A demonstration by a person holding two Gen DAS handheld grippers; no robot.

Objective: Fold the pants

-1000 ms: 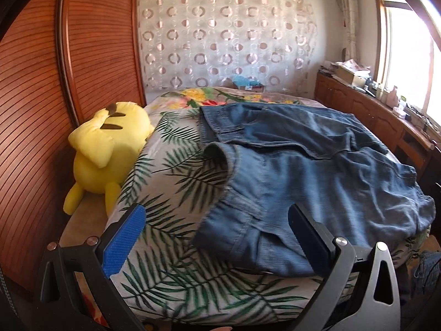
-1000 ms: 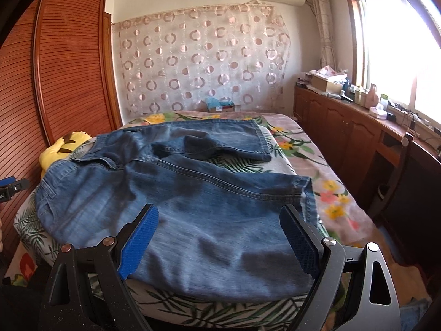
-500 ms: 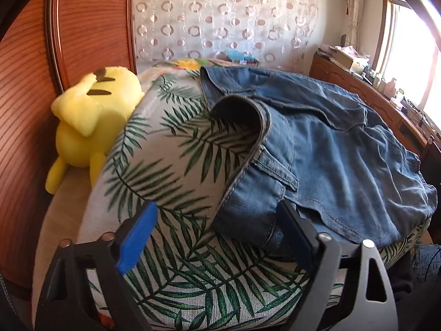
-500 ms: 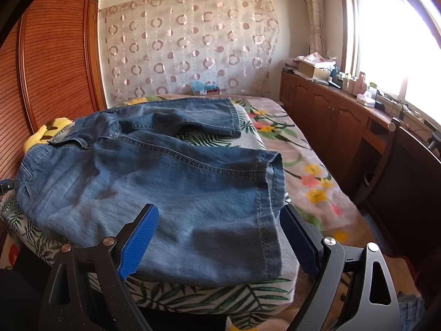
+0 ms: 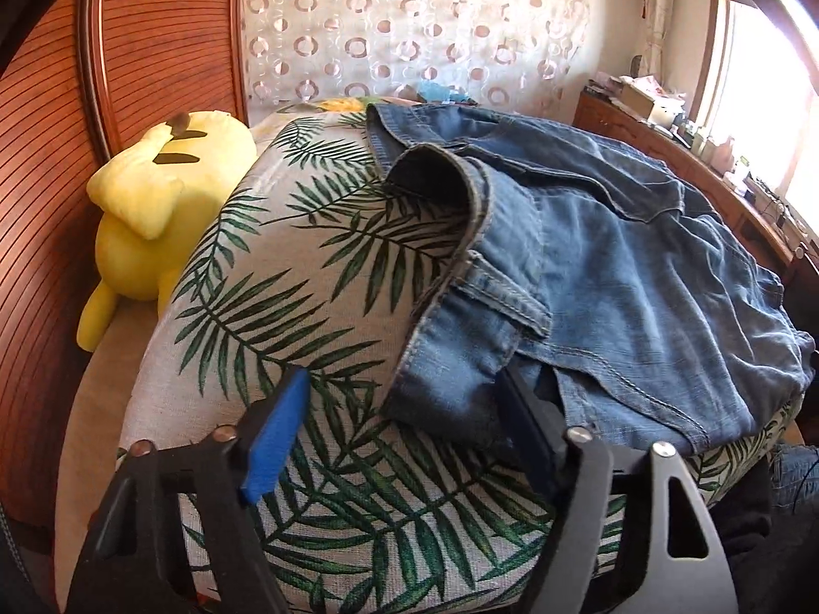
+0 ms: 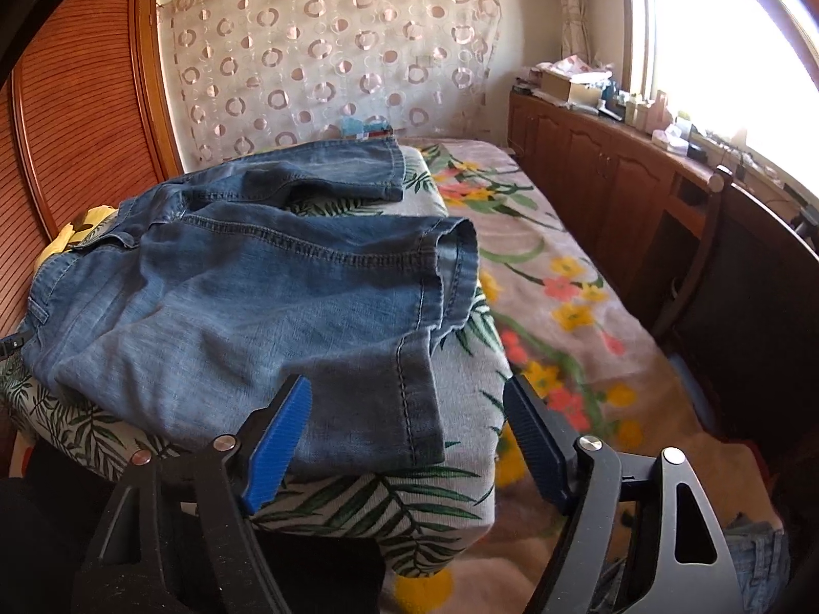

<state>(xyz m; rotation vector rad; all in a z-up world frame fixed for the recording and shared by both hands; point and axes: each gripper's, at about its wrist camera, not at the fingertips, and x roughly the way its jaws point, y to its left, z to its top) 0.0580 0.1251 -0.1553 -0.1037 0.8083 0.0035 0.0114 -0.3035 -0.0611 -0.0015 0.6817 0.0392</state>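
Left wrist view: set low at the near edge of the palm-leaf cushion (image 5: 286, 307), looking forward between the spread fingers of the left gripper (image 5: 404, 440), close over the waistband end of the denim pants (image 5: 614, 266). Facing the circle-patterned curtain (image 5: 409, 41) beyond the cushion, with a yellow plush toy (image 5: 153, 215) left of it.

Right wrist view: also low at the cushion's (image 6: 368, 506) near edge, looking between the parted fingers of the right gripper (image 6: 404, 440), close over the hem end of the pants (image 6: 245, 297). Facing the same curtain (image 6: 327, 61), window side to the right.

Shared by both: pants, cushion, curtain, a sliver of the plush toy (image 6: 77, 230).
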